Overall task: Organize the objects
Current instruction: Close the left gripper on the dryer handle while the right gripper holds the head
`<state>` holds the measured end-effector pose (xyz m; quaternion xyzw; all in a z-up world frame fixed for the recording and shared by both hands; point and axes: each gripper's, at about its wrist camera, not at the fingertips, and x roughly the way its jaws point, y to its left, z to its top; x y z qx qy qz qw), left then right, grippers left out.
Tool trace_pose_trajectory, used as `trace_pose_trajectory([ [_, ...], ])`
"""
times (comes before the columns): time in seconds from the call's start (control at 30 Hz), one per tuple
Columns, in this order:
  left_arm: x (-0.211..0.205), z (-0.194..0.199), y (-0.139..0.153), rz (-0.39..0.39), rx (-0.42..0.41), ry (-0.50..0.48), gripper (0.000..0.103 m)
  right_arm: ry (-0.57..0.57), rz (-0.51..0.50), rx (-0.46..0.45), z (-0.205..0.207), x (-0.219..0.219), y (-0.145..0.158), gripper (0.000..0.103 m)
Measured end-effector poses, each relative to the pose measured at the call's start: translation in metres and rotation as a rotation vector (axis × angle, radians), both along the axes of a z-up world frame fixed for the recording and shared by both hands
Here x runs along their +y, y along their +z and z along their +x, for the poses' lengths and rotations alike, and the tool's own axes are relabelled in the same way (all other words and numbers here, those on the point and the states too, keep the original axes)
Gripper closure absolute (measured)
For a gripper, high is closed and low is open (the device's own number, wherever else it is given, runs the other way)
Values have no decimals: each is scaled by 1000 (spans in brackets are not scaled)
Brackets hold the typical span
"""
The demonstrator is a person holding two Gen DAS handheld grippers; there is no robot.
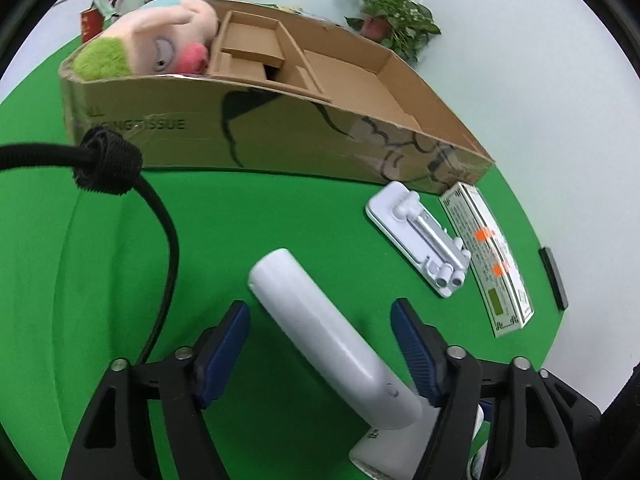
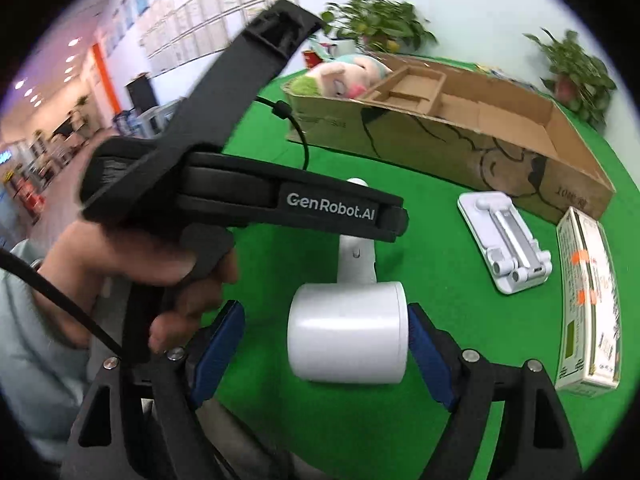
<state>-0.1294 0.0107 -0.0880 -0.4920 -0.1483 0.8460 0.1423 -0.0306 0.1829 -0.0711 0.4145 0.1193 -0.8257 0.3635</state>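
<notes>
Green cloth covers the tabletop (image 1: 120,280), and on it lies a white handheld device (image 1: 320,332) with a long handle and a fat cylindrical head (image 2: 348,332). The left gripper (image 1: 320,344) has its blue-padded jaws spread to either side of the handle, neither pad pressing on it. The right gripper (image 2: 324,344) stands with its jaws wide around the cylindrical head; the right-hand pad looks just beside the head's end, but I cannot tell whether it touches. A person's hand (image 2: 160,272) wraps the black grip of the left tool, a black cable (image 1: 168,248) trailing from it.

Beyond the device sits a long cardboard box (image 1: 280,132) with cardboard dividers inside and a plush toy (image 1: 156,44) tucked in its left end. Beside the box's right end lie a folded white phone stand (image 1: 420,236) and, just beside it, a slim printed carton (image 1: 488,256). Potted plants (image 1: 392,12) stand behind the box.
</notes>
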Motion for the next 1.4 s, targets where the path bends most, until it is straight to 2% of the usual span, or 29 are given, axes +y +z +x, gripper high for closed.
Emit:
trace_pose_trajectory([
  [0.13,5,0,0,-12,-12,-20,45,-47,31,4,-1,-7,-3,32],
  [0.27,5,1,-1,29,-29,-52,48,12,-11,-35,10,-8,-3,34],
  [0.37,7,0,-1,15,-28,-65,48,-1,-41,-77,3,-6,-10,34],
  [0.47,8,-4,-1,5,-29,-80,55,-47,-70,-137,-8,-3,-16,34],
  [0.53,5,-6,-2,9,-34,-72,64,-63,-55,-100,-8,-6,-15,38],
  [0.67,0,-12,-4,42,-48,-63,66,-90,-47,-73,-9,-9,-15,39],
  [0.9,3,-10,6,48,-20,-77,70,-115,-12,-19,-2,-13,-16,39],
  [1.17,10,-6,49,19,93,-75,72,-134,-31,91,0,-13,1,40],
  [1.4,24,-8,87,-19,201,-95,73,-152,-46,148,-13,-11,12,40],
])
